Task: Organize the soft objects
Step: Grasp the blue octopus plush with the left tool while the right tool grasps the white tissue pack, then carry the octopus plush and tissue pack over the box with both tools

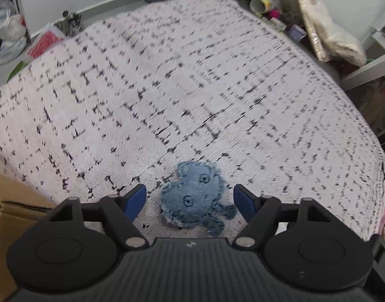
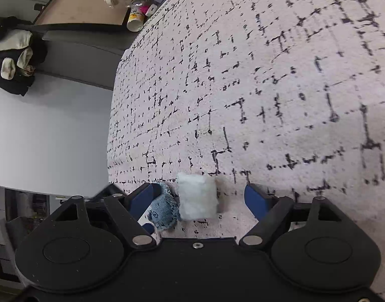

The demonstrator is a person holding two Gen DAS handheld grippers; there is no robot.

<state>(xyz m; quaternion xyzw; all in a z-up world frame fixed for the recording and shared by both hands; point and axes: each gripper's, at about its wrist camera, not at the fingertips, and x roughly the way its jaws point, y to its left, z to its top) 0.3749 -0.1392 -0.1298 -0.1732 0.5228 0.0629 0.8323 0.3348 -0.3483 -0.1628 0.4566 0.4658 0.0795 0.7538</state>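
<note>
Left wrist view: one brown cardboard box [image 1: 6, 209] at the lower left edge, interior not visible, contents can't tell. One blue denim stitched soft toy with drawn eyes [image 1: 195, 198] lies flat on the pale pink woven bedcover with black dash pattern [image 1: 192, 88], low centre of frame, between the blue-padded fingers of the left gripper [image 1: 191, 201]. Jaws wide apart, neither pad touching the toy. Upper right: clutter on a side surface, including one paper cup on its side [image 1: 260, 5] and a beige bag [image 1: 338, 40]. Upper left: plastic bags [image 1: 8, 35] on the floor, blurred.

Right wrist view: right gripper [image 2: 200, 198] jaws also spread apart, holding nothing. One white fluffy square pad [image 2: 198, 196] sits on the same cover between the pads, lower centre. The denim toy [image 2: 164, 210] lies just left of it, touching it, partly behind the left pad. Upper left of frame: one wooden tray [image 2: 84, 7], looks bare inside; a white bottle with yellow label [image 2: 136, 19] beside it; dark and cream clothes pile [image 2: 13, 58] at far left.

Count: two soft objects, two grippers.
</note>
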